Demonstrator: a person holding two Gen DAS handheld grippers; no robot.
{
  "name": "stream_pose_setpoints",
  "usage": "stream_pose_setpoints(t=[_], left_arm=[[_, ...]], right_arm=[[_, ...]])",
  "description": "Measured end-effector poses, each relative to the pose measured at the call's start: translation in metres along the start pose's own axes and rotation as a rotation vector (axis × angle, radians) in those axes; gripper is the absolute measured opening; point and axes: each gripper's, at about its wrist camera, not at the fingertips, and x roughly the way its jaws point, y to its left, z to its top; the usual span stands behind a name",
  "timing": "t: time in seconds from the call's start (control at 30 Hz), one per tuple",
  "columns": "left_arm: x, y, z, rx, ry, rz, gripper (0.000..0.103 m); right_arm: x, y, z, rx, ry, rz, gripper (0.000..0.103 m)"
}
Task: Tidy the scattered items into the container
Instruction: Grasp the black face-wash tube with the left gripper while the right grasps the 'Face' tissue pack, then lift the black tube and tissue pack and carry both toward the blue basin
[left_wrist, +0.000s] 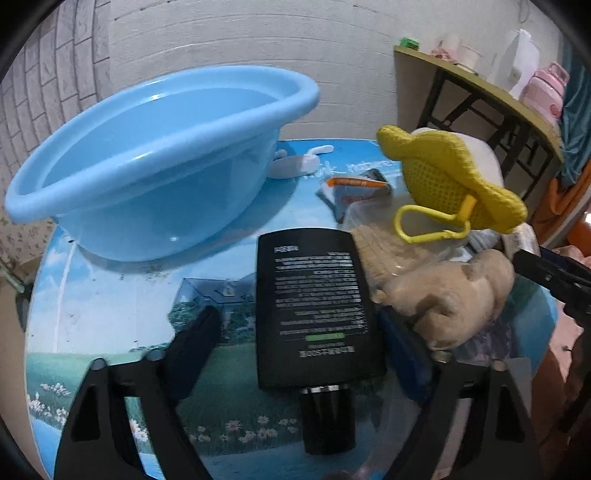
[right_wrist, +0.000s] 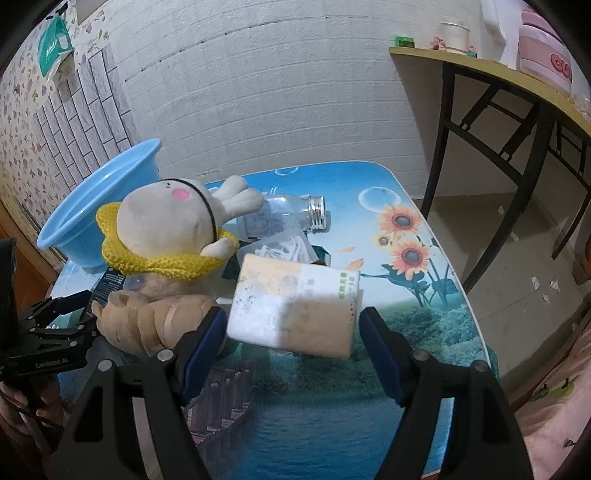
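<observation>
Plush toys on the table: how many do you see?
2. The white bunny plush with its yellow knit collar sits atop the pile; the tan plush lies below it, nearer the cameras. Others may be hidden underneath.

The left claw (left_wrist: 306, 332) stands open around a black bottle (left_wrist: 314, 314) lying on the table (left_wrist: 110, 295), cap toward the camera. A blue basin (left_wrist: 155, 166) sits behind to the left; a tan plush (left_wrist: 454, 295) touches the bottle's right.

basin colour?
Light blue basin, plain, no pattern; clearest in the left wrist view.
</observation>
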Motion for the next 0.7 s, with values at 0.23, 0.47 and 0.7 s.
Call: stream_pose_setpoints(t=[0.23,0.47,0.7], left_arm=[[-0.006,-0.001,-0.002,0.007,0.000,0.013,0.063],[-0.021,0.003,-0.013,-0.002,-0.003,0.033,0.063],[-0.041,0.014,-0.027,-0.024,-0.019,0.060,0.063]], right_arm=[[-0.009,0.000,0.002,-0.023,-0.031,0.020,0.064],[-0.023,0.004,0.001,-0.038,-0.058,0.063,0.064],[-0.037,0.029,-0.005,-0.118,-0.065,0.167,0.064]])
